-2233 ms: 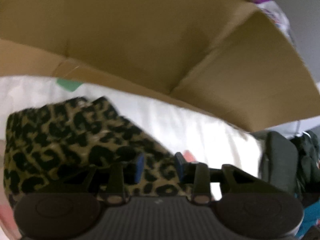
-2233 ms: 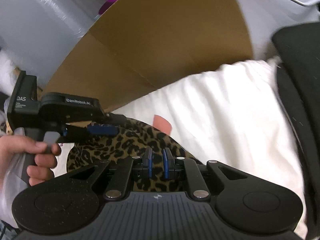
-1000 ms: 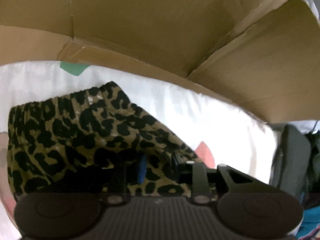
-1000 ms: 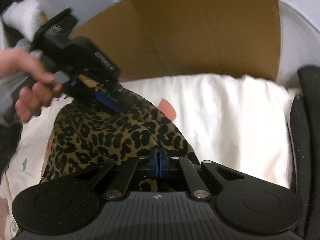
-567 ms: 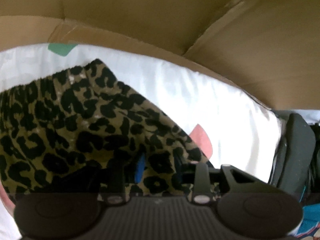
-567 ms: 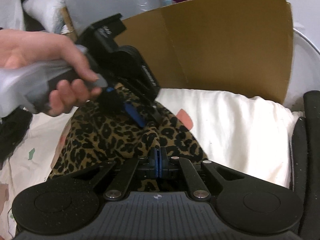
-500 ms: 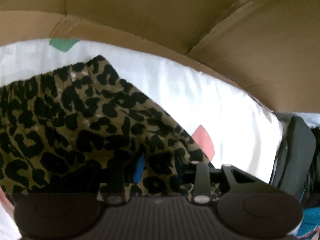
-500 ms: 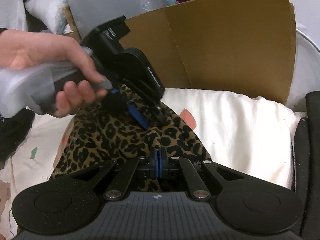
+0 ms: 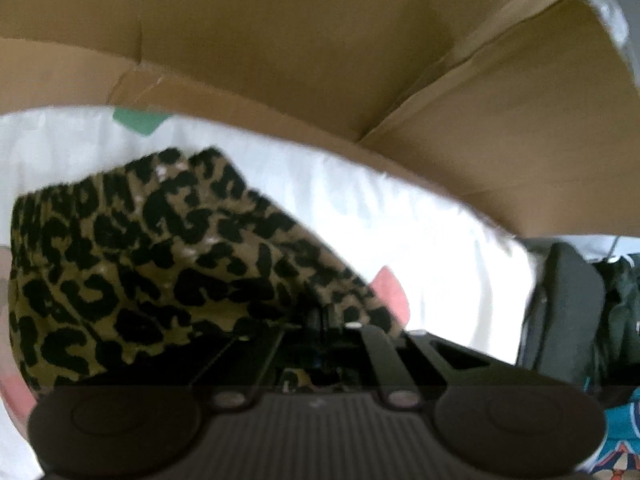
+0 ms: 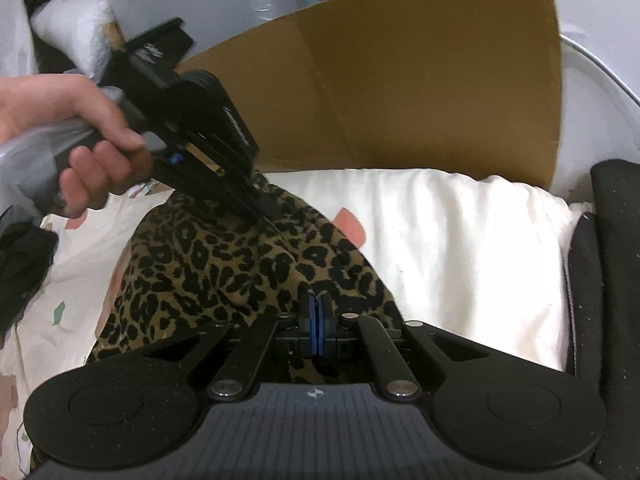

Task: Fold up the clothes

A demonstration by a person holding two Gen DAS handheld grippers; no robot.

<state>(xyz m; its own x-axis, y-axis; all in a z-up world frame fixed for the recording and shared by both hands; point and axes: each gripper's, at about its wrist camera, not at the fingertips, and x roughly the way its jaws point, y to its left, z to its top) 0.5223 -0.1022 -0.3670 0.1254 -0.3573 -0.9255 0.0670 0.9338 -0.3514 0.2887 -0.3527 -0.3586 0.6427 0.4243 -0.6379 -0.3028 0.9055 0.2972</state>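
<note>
My right gripper [image 10: 316, 330] has its blue-padded jaws pressed together on a fold of the leopard-print garment [image 10: 224, 264], the cloth bunching up around the closed pads at the near edge. My left gripper [image 10: 256, 204], seen from the right wrist camera in the grip of a hand [image 10: 80, 136], pokes its tips down into the far edge of the same garment; from its own blurred view, the left gripper [image 9: 324, 320] sits in shadow with the jaws drawn close and leopard cloth gathered at them, so it appears clamped on the fabric. The garment lies spread on a white sheet [image 10: 460, 248] dotted with pink and green patches, on what looks like a bed. Behind it stands an open cardboard box [image 10: 420, 80], its brown flaps raised toward me; I cannot tell what is inside. A black cushion-like object [image 10: 616, 240] borders the sheet on the right, and dark clothing [image 10: 20, 260] lies at the left edge.
</note>
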